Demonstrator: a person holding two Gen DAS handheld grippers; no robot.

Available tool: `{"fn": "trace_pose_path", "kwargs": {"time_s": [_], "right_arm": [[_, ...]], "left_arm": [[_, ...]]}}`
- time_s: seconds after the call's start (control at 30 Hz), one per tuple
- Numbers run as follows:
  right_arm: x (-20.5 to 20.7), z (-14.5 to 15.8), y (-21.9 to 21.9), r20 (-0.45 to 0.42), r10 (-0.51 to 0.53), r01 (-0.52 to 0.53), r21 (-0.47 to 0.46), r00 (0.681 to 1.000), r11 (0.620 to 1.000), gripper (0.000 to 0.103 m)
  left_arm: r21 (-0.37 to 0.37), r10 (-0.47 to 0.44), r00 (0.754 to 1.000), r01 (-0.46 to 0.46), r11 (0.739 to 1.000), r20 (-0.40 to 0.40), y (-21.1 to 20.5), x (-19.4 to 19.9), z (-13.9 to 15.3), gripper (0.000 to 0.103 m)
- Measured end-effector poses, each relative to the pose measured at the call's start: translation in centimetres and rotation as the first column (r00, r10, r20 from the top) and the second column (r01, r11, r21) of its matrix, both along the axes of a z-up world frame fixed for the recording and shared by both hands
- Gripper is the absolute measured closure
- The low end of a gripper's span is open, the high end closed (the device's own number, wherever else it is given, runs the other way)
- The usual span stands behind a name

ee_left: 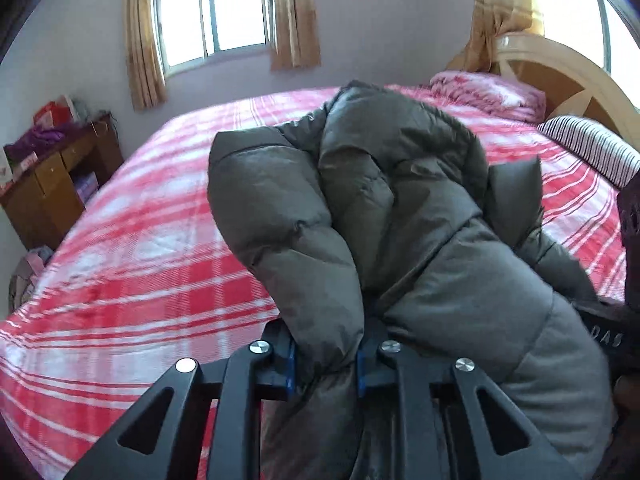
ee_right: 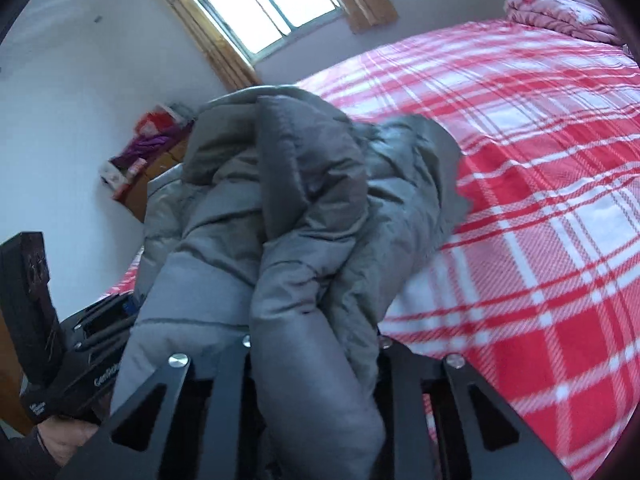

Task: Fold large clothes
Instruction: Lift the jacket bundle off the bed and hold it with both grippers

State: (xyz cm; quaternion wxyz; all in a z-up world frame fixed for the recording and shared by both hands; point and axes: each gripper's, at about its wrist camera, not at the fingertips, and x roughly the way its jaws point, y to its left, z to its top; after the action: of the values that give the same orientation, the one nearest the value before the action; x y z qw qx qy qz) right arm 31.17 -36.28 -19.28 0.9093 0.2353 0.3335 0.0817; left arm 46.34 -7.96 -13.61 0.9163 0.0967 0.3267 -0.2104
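Room: bed (ee_left: 132,240) with red plaid sheet.
Fingers: left gripper (ee_left: 326,364) and right gripper (ee_right: 314,344) each pinched the jacket (ee_left: 360,200).
Risk: slippery padding could slide free, collapsing the fold.

Daylit curtained window (ee_left: 212,12), plaid bed (ee_left: 140,240), seemingly wooden desk (ee_left: 52,184).

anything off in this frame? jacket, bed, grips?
Nothing damaged or spilled. The jacket is bunched in a lumpy heap rather than spread flat, lifted over the bed. Both the left gripper and right gripper are clamped on thick wads of it.
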Motion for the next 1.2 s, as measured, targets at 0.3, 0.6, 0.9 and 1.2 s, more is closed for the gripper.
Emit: {"fn": "trace_pose_path", "kwargs": {"time_s": [0.3,0.6,0.9,1.2], "right_arm": [[-5.0,5.8,6.3,0.175,0.082,-0.089,0.031,0.981,0.996,0.081],[-5.7,10.0,14.0,0.265,0.208,-0.214,-0.009,0.941,0.977,0.081],[-4.1,11.0,20.0,0.266,0.310,-0.304,-0.063,0.913,0.950,0.081],[-1.6,10.0,23.8,0.215,0.368,-0.356,-0.096,0.905,0.930,0.081]], "left_arm": [[-0.038,0.046,0.984,-0.040,0.998,0.171,7.9,-6.0,8.4,0.085],[-0.082,0.153,0.970,-0.140,0.987,0.189,16.2,-7.2,10.8,0.085],[-0.101,0.232,0.957,-0.217,0.971,0.173,21.9,-7.8,10.1,0.086],[-0.116,0.280,0.955,-0.268,0.956,0.098,26.3,-6.4,7.3,0.086]]}}
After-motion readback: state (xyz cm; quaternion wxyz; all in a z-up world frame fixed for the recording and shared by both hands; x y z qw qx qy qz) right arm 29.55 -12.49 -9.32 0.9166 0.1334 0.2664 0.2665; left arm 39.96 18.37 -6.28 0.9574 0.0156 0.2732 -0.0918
